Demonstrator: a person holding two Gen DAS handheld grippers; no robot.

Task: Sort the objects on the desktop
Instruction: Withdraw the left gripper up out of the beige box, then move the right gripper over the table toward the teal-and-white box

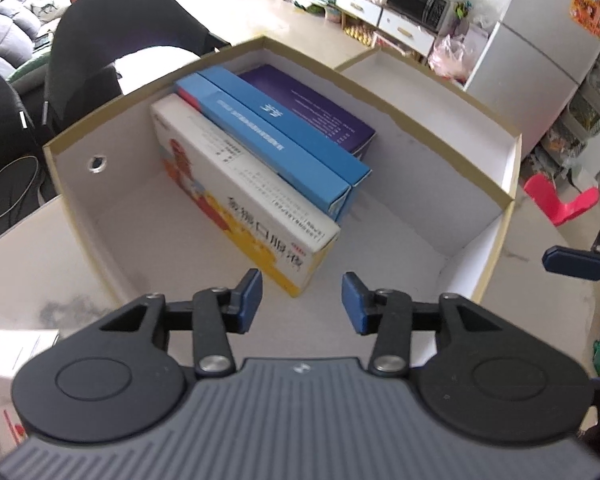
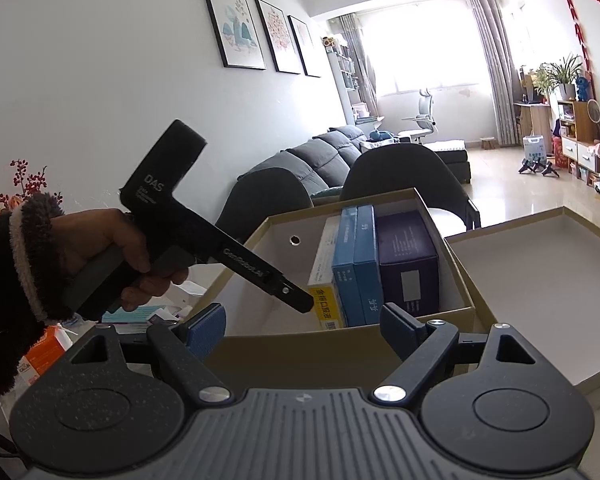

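Left gripper (image 1: 302, 302) hangs unclenched and empty over the cardboard box (image 1: 496, 236), where four packs (image 1: 260, 184) stand in a row. Right gripper (image 2: 302, 330), also spread, sits nearby; descending carelessly could topple the row.

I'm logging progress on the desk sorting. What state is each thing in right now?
Left tongs: open, holding nothing, over the box's near edge.
Right tongs: open, holding nothing, outside the box.
Cardboard box: lid off, partly filled.
Lid: upturned beside the box.
White-and-yellow carton: on edge inside the box.
Two blue cartons: on edge beside it.
Purple carton: next to the blue ones.
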